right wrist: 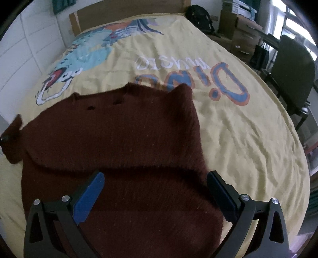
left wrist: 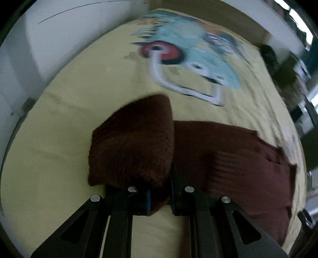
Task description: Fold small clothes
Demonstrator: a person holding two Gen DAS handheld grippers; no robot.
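A dark maroon knitted sweater (right wrist: 123, 142) lies on a yellow bedspread (right wrist: 248, 139). My left gripper (left wrist: 160, 190) is shut on a bunched part of the sweater (left wrist: 133, 139) and holds it lifted off the bed; the cloth hides the fingertips. The rest of the sweater (left wrist: 238, 158) lies flat to the right. My right gripper (right wrist: 155, 190) is open, its blue-padded fingers (right wrist: 89, 196) spread over the sweater's near part, holding nothing. One folded-in part ends in a point at the far right corner (right wrist: 182, 89).
The bedspread carries a dinosaur print (left wrist: 188, 57) and lettering (right wrist: 190, 79). A white wall (left wrist: 59, 39) runs along the left of the bed. A wooden headboard (right wrist: 129, 12), a dark chair (right wrist: 292, 73), shelves and a black bag (right wrist: 198, 15) stand to the right.
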